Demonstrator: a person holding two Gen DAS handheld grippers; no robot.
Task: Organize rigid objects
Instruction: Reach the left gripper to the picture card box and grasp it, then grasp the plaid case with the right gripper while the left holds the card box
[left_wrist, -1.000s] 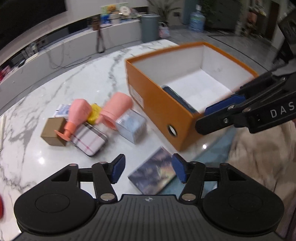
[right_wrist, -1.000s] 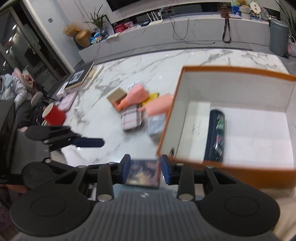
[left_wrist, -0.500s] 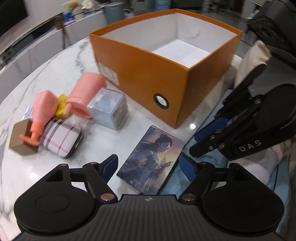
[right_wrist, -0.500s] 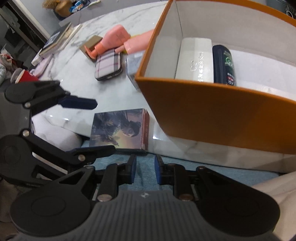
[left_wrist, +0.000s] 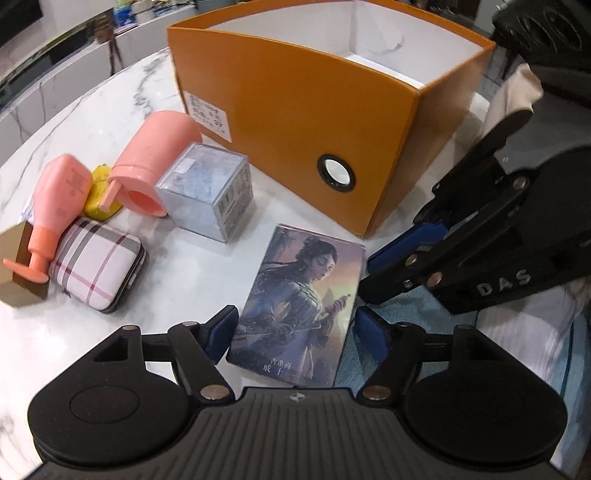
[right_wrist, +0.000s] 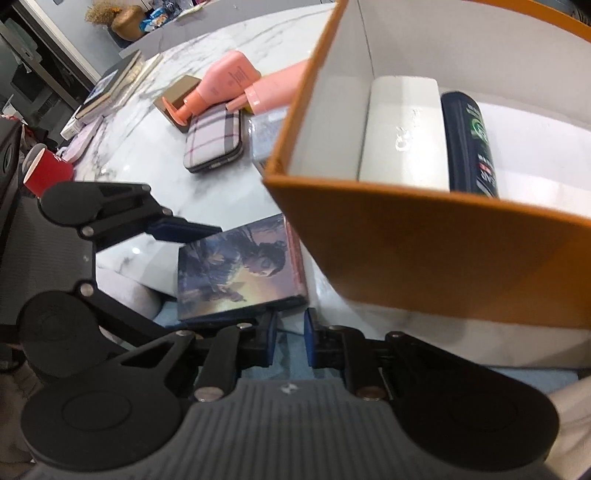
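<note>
Illustrated box straddled by the left gripper beside the orange bin

The illustrated box (left_wrist: 301, 299) is laid flat at the marble table (left_wrist: 177, 266) edge, just beside the orange box (left_wrist: 314, 110); the left gripper (left_wrist: 295, 334) is set astride it, its fingers apart and closing, pads not yet pressing, presumably for a lift into the bin. The right gripper (right_wrist: 288, 338) is held nearly together on nothing. Pink bottles and a plaid case (left_wrist: 98, 269) are left nearby; a living room is seen behind.
</note>
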